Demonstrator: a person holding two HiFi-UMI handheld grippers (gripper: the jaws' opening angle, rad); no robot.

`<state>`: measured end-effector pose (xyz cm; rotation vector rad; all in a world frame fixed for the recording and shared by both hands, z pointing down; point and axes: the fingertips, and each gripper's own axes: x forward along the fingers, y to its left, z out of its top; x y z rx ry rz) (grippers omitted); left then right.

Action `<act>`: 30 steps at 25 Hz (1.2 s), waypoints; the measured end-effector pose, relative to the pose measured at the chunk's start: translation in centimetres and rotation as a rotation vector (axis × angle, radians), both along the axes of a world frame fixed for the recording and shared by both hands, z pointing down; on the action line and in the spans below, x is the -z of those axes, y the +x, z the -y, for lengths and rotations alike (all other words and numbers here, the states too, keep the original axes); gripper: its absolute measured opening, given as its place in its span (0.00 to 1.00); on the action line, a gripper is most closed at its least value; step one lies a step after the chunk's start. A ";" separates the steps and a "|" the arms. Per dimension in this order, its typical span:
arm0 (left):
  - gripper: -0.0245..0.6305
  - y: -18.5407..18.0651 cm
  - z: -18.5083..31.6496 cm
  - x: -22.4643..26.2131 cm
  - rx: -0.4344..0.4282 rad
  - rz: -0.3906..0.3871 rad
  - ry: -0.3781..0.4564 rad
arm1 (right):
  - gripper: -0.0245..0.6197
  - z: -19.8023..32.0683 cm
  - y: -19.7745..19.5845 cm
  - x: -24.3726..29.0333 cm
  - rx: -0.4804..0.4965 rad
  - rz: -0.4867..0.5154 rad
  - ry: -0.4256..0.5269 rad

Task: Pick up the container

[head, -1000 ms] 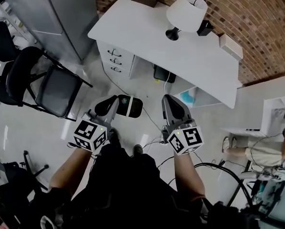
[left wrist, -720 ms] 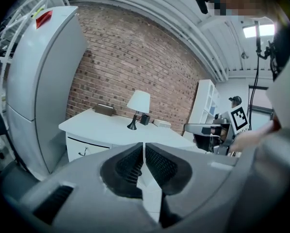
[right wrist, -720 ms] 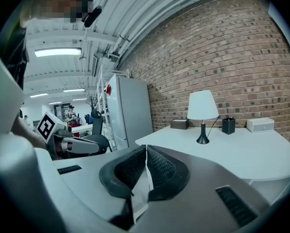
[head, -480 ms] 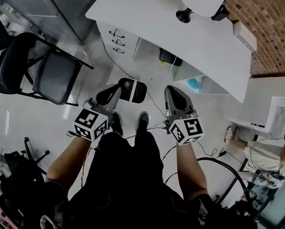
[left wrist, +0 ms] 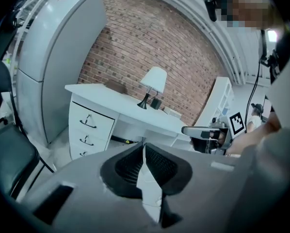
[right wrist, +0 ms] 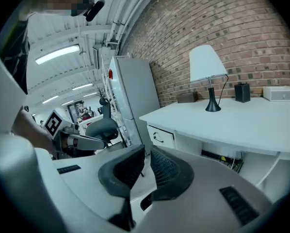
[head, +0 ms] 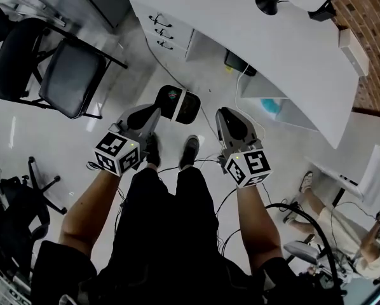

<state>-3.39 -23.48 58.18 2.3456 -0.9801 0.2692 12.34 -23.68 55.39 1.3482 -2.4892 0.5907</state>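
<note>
Brickwork [head: 375,18] backs the long white surface [head: 291,49], which carries a shaded lamp [right wrist: 208,64] and a small white box [head: 354,43] near its wall edge. Drawers [head: 161,30] sit under one end of the surface. A tall grey cabinet [left wrist: 53,57] stands beside that end, and a black folding chair [head: 69,68] rests on the pale floor [head: 44,138] out from it. The black-and-white container [head: 177,103] lies on the floor in front of the surface, near the drawers, just ahead of the left tongs [head: 154,113]. Both these and the right tongs [head: 223,114] are clenched on nothing, held in the air short of the surface.
</note>
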 end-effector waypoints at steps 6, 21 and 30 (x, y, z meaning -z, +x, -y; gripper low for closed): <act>0.22 1.3 -0.4 -6.9 -0.003 0.022 -0.088 | 0.05 -0.3 0.1 -5.4 0.047 -0.004 -0.066; 0.39 4.5 -0.9 -27.7 0.067 0.258 -0.314 | 0.05 -2.4 0.4 -15.5 0.095 0.002 -0.154; 0.42 7.2 -0.6 -36.5 0.062 0.380 -0.414 | 0.05 -4.0 1.9 -20.6 0.111 0.012 -0.196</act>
